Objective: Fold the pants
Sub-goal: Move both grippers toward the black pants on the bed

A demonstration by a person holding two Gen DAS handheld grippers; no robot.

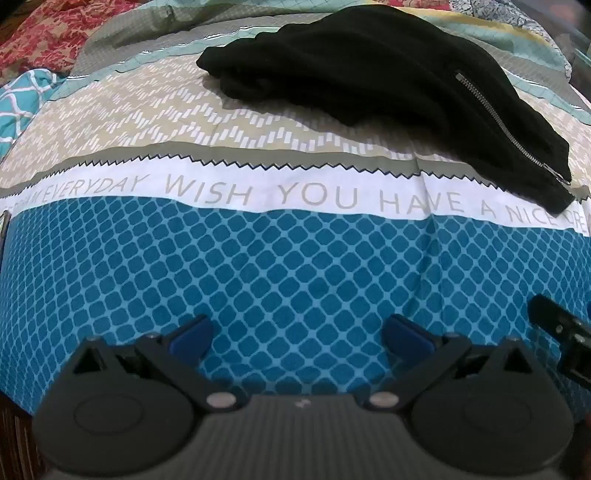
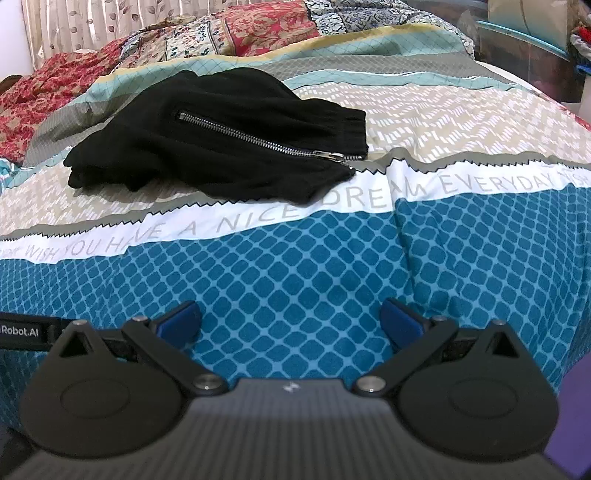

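Black pants [image 1: 369,85] lie in a folded bundle on the patterned bedspread [image 1: 295,266], with a silver zipper [image 1: 495,118] on top. They also show in the right wrist view [image 2: 221,140], zipper [image 2: 258,142] facing up. My left gripper [image 1: 297,338] is open and empty, held over the blue part of the bedspread, well short of the pants. My right gripper [image 2: 290,321] is open and empty, also over the blue part [image 2: 295,266], apart from the pants. Part of the right gripper [image 1: 561,332] shows at the right edge of the left wrist view.
A red floral quilt [image 2: 55,85] is bunched at the far side of the bed. A curtain [image 2: 110,22] hangs behind it. Clutter [image 2: 535,48] stands at the far right. A white band with grey lettering [image 1: 295,195] crosses the bedspread.
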